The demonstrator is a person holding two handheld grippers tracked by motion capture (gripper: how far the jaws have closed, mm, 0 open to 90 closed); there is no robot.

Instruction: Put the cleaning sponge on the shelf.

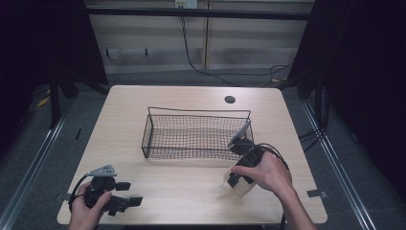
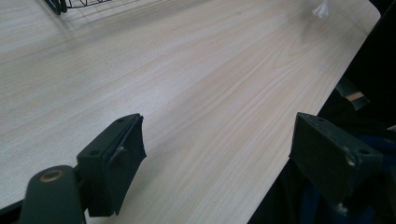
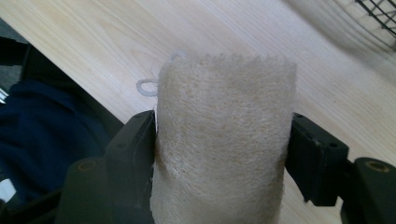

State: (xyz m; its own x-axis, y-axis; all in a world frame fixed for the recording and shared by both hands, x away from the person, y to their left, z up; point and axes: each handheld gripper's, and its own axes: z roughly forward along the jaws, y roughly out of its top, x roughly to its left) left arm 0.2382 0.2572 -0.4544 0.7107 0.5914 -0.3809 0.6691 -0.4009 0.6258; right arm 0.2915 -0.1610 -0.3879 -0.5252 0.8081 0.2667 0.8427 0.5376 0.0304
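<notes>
A beige, coarse-fibred loofah roll [image 3: 224,107] with a white string loop [image 3: 145,87] stands between the jaws of my right gripper [image 3: 223,144], which is shut on its sides. In the high view the right gripper [image 1: 235,182] holds the loofah [image 1: 242,190] just above the table at the front right, beside the near right corner of the black wire basket [image 1: 191,143]. My left gripper [image 1: 130,193] rests at the front left edge of the table. Its jaws stand wide open with nothing between them [image 2: 219,140].
The wire basket stands mid-table with nothing visible inside; its corner shows in the left gripper view [image 2: 58,4] and the right gripper view [image 3: 379,18]. The light wooden table [image 1: 191,191] has a round cable hole [image 1: 230,99] at the back. Dark floor surrounds the table.
</notes>
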